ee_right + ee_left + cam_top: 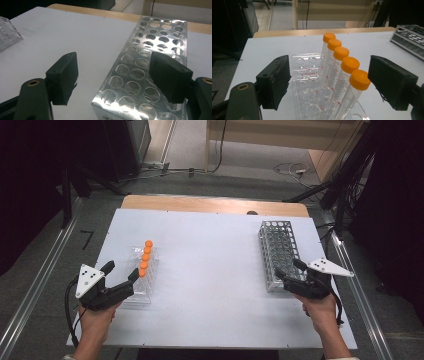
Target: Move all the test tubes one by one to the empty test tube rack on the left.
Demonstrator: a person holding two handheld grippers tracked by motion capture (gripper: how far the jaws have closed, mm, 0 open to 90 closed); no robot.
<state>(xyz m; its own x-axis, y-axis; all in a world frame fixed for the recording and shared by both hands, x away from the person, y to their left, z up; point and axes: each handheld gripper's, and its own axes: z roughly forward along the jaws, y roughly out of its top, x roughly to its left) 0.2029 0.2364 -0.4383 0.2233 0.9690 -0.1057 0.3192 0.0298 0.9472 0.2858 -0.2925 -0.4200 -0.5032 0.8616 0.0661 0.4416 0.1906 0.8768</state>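
Note:
A clear plastic rack [142, 279] [305, 75] stands on the left of the white table [210, 265] with a row of several orange-capped tubes [145, 257] [344, 65] along its right side. My left gripper [120, 271] [329, 83] is open just short of the rack's near end, its jaws level with the nearest tube cap and not touching it. A metal rack [278, 251] [147, 65] with many empty holes stands on the right. My right gripper [290, 269] [117, 77] is open at that rack's near end, one jaw over its holes, the other beside its left edge.
A bare wooden strip [215, 204] edges the far side of the table. Beyond it are floor cables [292, 170] and dark stands. A corner of the clear rack [7, 31] lies far left in the right gripper view. Open white surface lies between the two racks.

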